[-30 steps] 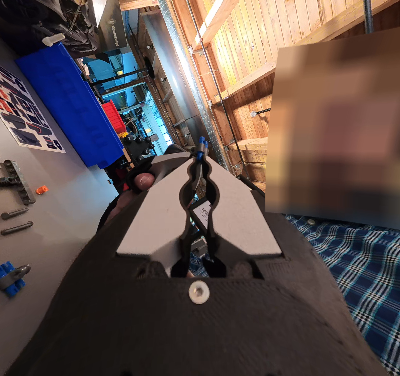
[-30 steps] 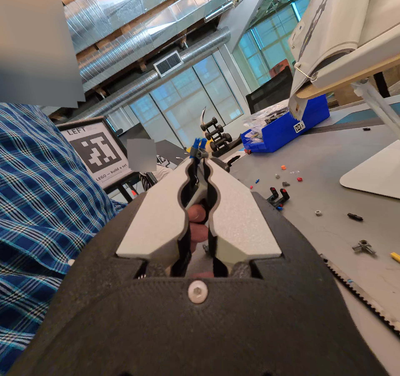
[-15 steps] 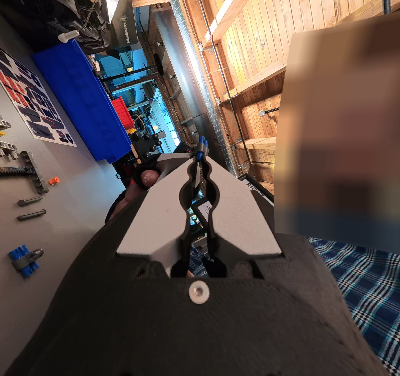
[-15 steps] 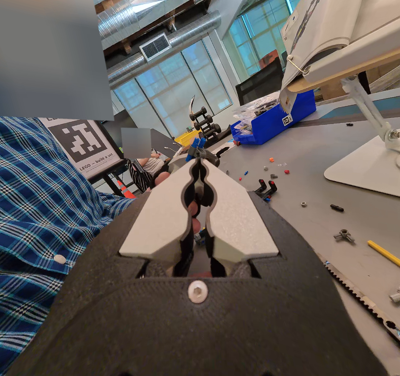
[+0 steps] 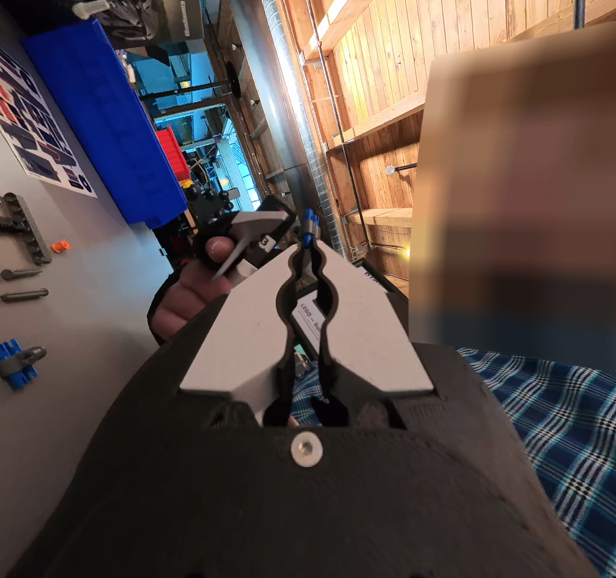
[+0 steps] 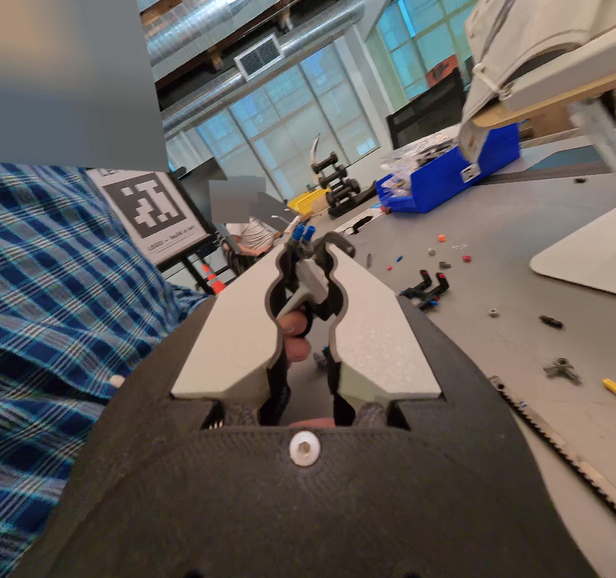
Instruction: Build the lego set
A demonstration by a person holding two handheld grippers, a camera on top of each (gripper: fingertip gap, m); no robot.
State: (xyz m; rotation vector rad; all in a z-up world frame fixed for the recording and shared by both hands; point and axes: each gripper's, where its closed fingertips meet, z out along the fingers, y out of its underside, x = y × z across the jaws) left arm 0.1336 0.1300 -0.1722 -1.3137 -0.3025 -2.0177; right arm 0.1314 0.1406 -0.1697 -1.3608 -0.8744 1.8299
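My left gripper (image 5: pixel 306 245) is shut on a small grey connector with blue pins (image 5: pixel 310 225) and holds it up in the air, pins sticking past the fingertips. My right gripper (image 6: pixel 308 249) faces it with its jaws apart, and the same connector (image 6: pixel 301 234) sits just beyond its tips. In the left wrist view the right gripper (image 5: pixel 253 239) shows to the left of the connector, clear of it, with a hand (image 5: pixel 193 289) on it. The left gripper's grey fingers (image 6: pixel 311 279) show through the right gripper's gap.
On the grey table: a blue bin (image 5: pixel 106 122), a sticker sheet (image 5: pixel 33 135), a dark beam (image 5: pixel 23 225), a second blue-pin connector (image 5: pixel 18 362). The right wrist view shows a blue bin (image 6: pixel 450 179), a white stand base (image 6: pixel 583 262), a black assembly (image 6: pixel 426 289) and a toothed strip (image 6: pixel 550 435). The grippers are tip to tip, or close to it.
The right gripper's jaws have spread and come off the connector. In the left wrist view it has swung out to the left. The left gripper keeps its hold.
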